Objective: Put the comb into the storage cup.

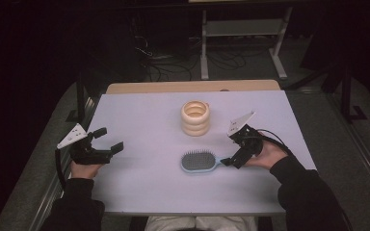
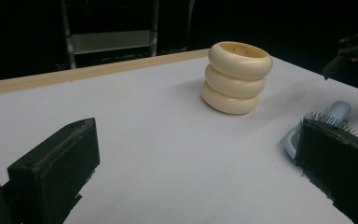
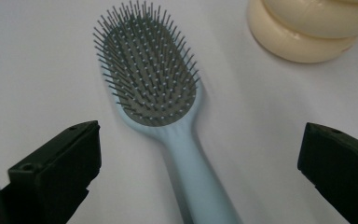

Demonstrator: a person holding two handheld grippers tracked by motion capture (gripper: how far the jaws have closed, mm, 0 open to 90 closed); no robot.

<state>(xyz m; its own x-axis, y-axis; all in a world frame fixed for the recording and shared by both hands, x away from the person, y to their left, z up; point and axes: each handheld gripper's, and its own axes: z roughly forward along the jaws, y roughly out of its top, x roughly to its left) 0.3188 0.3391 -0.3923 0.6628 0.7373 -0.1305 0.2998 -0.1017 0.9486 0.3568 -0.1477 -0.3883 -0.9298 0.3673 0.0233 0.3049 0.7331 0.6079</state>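
My left claw sits at about 9 o'clock on the white table, jaws spread wide with nothing between them, pointing toward 3 o'clock. My left hand grips it from behind, the grey plate riding on top. In the left gripper view its two black jaws frame bare table, with the cream holder ahead at 1 o'clock.

Moving toward the middle, that cream holder, shaped like three stacked rings and open at the top, stands upright at about 12 o'clock. Just below it, near the centre, the light-blue hairbrush lies flat with its grey bristles up and its handle pointing to 3 o'clock.

At 3 o'clock my right claw meets the handle end. In the right gripper view its jaws stand wide apart, one on each side of the hairbrush handle, not touching it. My right hand holds the claw tilted down toward the table.
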